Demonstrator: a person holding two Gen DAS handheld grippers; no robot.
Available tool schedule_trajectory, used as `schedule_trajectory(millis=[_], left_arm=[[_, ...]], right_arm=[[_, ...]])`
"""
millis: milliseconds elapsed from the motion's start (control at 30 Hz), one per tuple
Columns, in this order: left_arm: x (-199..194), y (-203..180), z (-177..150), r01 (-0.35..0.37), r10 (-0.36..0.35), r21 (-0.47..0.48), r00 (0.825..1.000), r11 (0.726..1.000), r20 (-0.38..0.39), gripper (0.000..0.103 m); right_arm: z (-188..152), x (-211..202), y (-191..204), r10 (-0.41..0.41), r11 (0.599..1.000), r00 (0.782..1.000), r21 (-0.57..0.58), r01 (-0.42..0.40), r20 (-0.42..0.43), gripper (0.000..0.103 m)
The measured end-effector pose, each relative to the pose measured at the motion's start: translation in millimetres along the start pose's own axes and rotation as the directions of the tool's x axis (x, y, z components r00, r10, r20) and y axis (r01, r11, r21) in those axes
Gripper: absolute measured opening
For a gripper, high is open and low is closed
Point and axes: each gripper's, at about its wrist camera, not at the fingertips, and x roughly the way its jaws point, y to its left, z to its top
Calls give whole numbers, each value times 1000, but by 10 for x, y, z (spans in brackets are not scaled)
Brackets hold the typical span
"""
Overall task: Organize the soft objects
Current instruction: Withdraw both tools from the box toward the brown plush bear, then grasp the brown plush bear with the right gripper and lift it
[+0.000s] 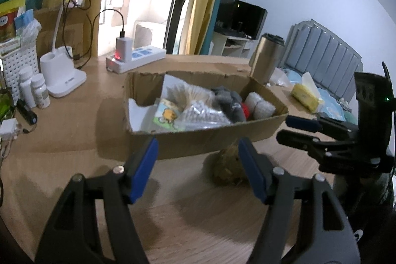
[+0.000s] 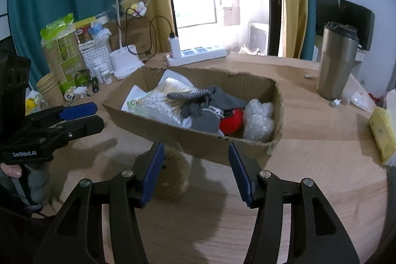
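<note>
Cardboard box [image 2: 198, 137] is the biggest thing on the wooden table [image 2: 309, 165], and it sits just in front of both grippers with its top cut away, likely so soft things can be dropped in from above. Inside, ahead of the right gripper [image 2: 195, 172], lie a grey cloth bundle [image 2: 210, 108], a roll of bubble wrap [image 2: 258, 120] at the right end, and a red soft thing [image 2: 231, 121] squeezed between them. Ahead of the left gripper [image 1: 198, 170] the box also holds clear plastic bags [image 1: 198, 113] and a small card with a yellow cartoon [image 1: 167, 115] on it. They are piled loosely, so the box looks like the place where soft things get gathered. One fuzzy brown soft thing [image 2: 170, 175] is not in yet. It sits on the table outside the box, touching or nearly touching the near wall, just past the left finger of the right gripper and, in the left view, just behind the right finger of the left gripper. Both grippers have their blue fingers spread wide apart and hold nothing. I think they are spread so one can close around the fuzzy thing next. It looks squashy, so a gentle squeeze should do.
</note>
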Motion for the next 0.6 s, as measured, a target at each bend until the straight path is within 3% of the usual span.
schedule_trajectory(millis=[600], left_arm=[[93, 186, -296, -8, 6, -48, 999, 999, -44, 69]], right_arm=[[-94, 518, 337, 53, 997, 990, -51, -60, -133, 58]])
